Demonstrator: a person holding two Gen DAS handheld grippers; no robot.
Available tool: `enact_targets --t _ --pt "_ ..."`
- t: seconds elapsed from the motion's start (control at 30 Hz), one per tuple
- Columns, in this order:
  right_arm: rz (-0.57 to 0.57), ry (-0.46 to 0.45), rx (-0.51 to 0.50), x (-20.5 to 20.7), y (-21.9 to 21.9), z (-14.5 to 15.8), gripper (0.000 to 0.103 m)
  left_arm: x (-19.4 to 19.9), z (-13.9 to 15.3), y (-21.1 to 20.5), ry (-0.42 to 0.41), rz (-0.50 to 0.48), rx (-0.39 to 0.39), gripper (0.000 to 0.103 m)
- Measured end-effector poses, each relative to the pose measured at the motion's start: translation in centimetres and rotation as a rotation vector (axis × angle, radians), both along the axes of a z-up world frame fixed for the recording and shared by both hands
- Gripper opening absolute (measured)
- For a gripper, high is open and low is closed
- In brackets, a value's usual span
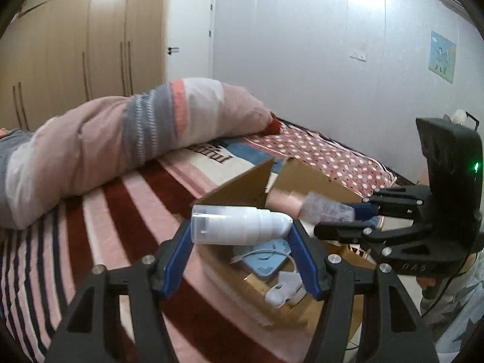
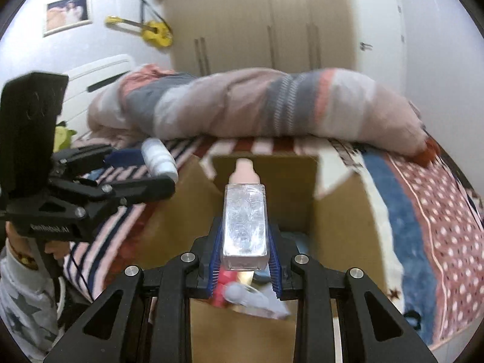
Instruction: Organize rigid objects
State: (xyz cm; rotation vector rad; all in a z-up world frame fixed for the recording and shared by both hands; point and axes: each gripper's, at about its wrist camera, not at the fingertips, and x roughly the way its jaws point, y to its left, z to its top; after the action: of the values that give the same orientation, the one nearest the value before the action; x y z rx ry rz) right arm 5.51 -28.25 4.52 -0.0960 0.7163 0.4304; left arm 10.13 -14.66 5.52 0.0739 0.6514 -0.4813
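Cardboard box [image 2: 338, 211] on striped bed, with left gripper [image 1: 242, 230] clamping white pump bottle [image 1: 239, 225] and right gripper [image 2: 245, 254] clamping clear square bottle [image 2: 245, 224] above it.

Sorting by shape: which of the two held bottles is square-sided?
The clear rectangular bottle with pink cap in the right gripper; the left's white bottle is round.

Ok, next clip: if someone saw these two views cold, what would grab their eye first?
Probably the two bottles held up over the open cardboard box on the bed: the left gripper clamps a white pump bottle crosswise, and the right gripper grips a clear rectangular bottle with a pale pink cap, pointing away. Behind them a rolled striped duvet lies across the bed, and a yellow guitar hangs on the wall.
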Motion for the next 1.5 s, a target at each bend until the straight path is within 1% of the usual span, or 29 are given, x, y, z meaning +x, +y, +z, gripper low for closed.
enact_targets --t 0.07,0.17,0.27,0.33,0.53,0.6,0.67,0.8,0.87,0.9,1.0,1.07,1.1,1.13,1.17,1.23,1.27,1.3,1.33,1.4,1.43,1.5 --pt "-0.019 0.026 -0.015 0.5 -1.1 -1.3 0.023 0.8 -0.6 -1.2 0.018 -0.009 0.013 0.060" --pt "-0.031 0.063 -0.042 1.2 -2.0 -2.9 0.023 1.0 -1.5 -2.3 0.025 -0.010 0.059 0.061" --pt "-0.019 0.090 -0.033 1.3 -2.6 -4.0 0.024 1.0 -2.0 -3.0 0.031 -0.016 0.088 0.061" --pt "-0.012 0.089 -0.027 1.5 -2.6 -4.1 0.024 1.2 -2.0 -3.2 0.031 -0.016 0.094 0.061" --pt "-0.008 0.054 -0.006 1.8 -2.7 -3.2 0.025 1.3 -2.2 -3.2 0.031 -0.007 0.098 0.061" --pt "-0.008 0.053 -0.009 1.7 -2.6 -3.1 0.026 1.2 -2.0 -3.0 0.029 -0.002 0.087 0.065" --pt "-0.006 0.056 -0.013 1.6 -2.4 -3.2 0.028 0.9 -1.7 -2.7 0.020 0.006 0.073 0.072" --pt "0.000 0.061 -0.014 1.6 -2.1 -3.2 0.028 0.3 -1.0 -1.8 0.008 0.018 0.052 0.074" --pt "0.004 0.060 -0.014 1.6 -1.9 -3.1 0.028 -0.2 -0.5 -1.2 -0.003 0.028 0.035 0.082" --pt "0.008 0.059 -0.014 1.7 -1.8 -3.0 0.029 -0.4 -0.3 -0.8 -0.011 0.036 0.026 0.083" --pt "0.032 0.046 -0.001 1.7 -1.4 -2.4 0.037 -1.2 0.5 0.5 -0.027 0.072 0.003 0.087" --pt "0.053 0.030 0.009 1.6 -1.0 -1.8 0.040 -1.8 1.0 1.4 -0.042 0.118 -0.009 0.093" --pt "0.066 0.022 0.015 1.5 -0.9 -1.6 0.044 -2.2 1.2 1.9 -0.054 0.147 -0.013 0.095" --pt "0.088 0.009 0.022 1.5 -0.6 -1.2 0.050 -2.6 1.4 2.4 -0.064 0.174 -0.016 0.098" --pt "0.106 -0.003 0.028 1.4 -0.4 -0.9 0.054 -3.1 1.6 2.9 -0.073 0.206 -0.021 0.100" --pt "0.139 -0.040 0.039 1.2 0.0 -0.1 0.067 -3.8 1.9 3.6 -0.087 0.261 -0.027 0.101" --pt "0.151 -0.056 0.042 1.1 0.1 0.1 0.070 -4.3 2.0 4.0 -0.094 0.294 -0.029 0.101" --pt "0.166 -0.077 0.046 0.9 0.3 0.5 0.076 -4.7 2.0 4.3 -0.102 0.320 -0.029 0.101" --pt "0.180 -0.103 0.050 0.7 0.5 0.9 0.087 -5.1 2.0 4.6 -0.110 0.347 -0.029 0.101" --pt "0.203 -0.160 0.062 0.3 0.9 1.5 0.099 -5.8 1.9 5.3 -0.117 0.391 -0.031 0.101" --pt "0.214 -0.183 0.068 0.1 1.0 1.8 0.102 -6.1 1.8 5.6 -0.115 0.408 -0.033 0.101" --pt "0.241 -0.226 0.071 -0.4 1.3 2.2 0.103 -6.6 1.7 6.2 -0.120 0.456 -0.039 0.101"
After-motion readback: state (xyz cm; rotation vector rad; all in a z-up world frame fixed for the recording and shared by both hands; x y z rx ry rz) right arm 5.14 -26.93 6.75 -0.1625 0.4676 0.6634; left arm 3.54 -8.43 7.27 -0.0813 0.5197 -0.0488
